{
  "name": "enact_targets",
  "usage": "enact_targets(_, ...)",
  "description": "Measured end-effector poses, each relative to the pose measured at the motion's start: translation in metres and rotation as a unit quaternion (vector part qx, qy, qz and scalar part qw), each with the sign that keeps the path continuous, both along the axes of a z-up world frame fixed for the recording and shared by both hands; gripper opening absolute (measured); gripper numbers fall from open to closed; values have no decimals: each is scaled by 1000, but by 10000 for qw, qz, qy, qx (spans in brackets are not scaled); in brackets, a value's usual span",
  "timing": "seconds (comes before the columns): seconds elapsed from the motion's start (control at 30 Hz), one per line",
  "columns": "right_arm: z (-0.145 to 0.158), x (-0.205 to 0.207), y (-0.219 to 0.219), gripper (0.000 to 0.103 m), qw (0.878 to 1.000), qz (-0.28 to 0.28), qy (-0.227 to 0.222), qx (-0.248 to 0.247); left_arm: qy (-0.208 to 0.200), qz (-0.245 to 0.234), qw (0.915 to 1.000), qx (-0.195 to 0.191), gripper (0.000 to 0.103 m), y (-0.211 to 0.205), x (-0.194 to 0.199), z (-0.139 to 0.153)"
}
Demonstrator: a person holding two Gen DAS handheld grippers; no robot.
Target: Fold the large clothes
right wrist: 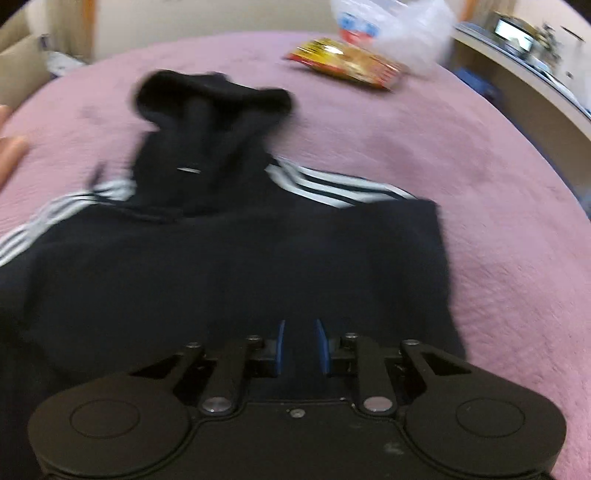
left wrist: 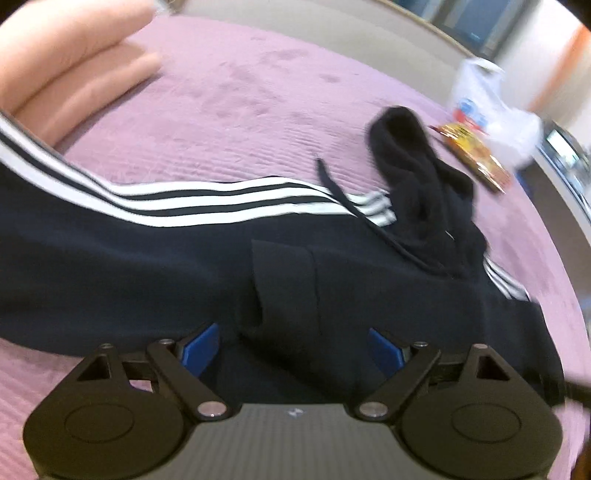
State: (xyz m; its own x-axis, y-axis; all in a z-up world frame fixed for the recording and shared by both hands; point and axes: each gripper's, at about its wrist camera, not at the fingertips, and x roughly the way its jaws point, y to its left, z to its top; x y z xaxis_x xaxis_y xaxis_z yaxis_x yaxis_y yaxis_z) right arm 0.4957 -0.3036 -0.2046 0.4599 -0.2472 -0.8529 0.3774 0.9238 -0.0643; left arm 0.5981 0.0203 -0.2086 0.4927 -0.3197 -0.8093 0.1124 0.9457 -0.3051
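A dark navy hoodie [left wrist: 155, 266] with three white sleeve stripes lies spread on a pink bedspread [left wrist: 229, 99]. Its hood [left wrist: 402, 155] is bunched toward the far right. My left gripper [left wrist: 295, 350] is open, its blue pads wide apart over the hoodie's near hem. In the right wrist view the hoodie [right wrist: 221, 266] fills the middle, hood [right wrist: 207, 110] at the back. My right gripper [right wrist: 300, 347] has its blue pads close together with a narrow gap, low over the dark fabric; whether cloth sits between them is not visible.
A yellow-red snack packet [right wrist: 347, 66] and a clear plastic bag [right wrist: 399, 26] lie at the far side of the bed. A folded peach blanket [left wrist: 70, 62] sits at the far left. A shelf or desk [right wrist: 524, 70] runs along the right.
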Motion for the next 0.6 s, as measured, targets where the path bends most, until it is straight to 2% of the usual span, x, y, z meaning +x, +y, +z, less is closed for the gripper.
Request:
enact_targets(0.07, -10, 1, -5, 26, 10000, 52, 39, 19, 57, 194, 9998, -72, 83, 1, 16, -10)
enact_targets(0.13, -16, 1, -2, 26, 9998, 184, 93, 57, 171, 141, 9997, -58, 78, -5, 31, -20)
enact_targets(0.17, -20, 1, 2, 26, 9996, 257, 117, 43, 212, 68, 9998, 5, 56, -9, 36, -23)
enact_targets(0.2, -22, -1, 7, 26, 9994, 326, 131, 27, 143, -39, 9998, 135, 39, -14, 39, -24)
enact_targets(0.23, -24, -2, 12, 26, 9991, 397, 130, -19, 55, -227, 9994, 268, 31, -22, 42, -25)
enact_targets(0.27, -25, -3, 15, 26, 9989, 451, 117, -106, 10, -344, 9989, 327, 15, -26, 42, -23)
enact_targets(0.3, -25, -3, 16, 26, 9986, 491, 110, -161, -61, -431, 9985, 332, 8, -29, 41, -20)
enact_targets(0.4, -18, 0, 15, 26, 9984, 561, 95, -70, -404, -485, 9979, 151, 7, -30, 37, 4)
enact_targets(0.5, 0, 0, 16, 26, 9973, 727, -113, 3, -793, -417, 9959, -133, 7, -20, 34, 34)
enact_targets(0.53, 6, 0, 18, 26, 9969, 770, -189, -3, -899, -388, 9951, -142, 7, -16, 34, 43)
enact_targets(0.6, 14, 2, 23, 26, 9958, 858, -304, 47, -1054, -220, 9941, 119, 8, -8, 34, 49)
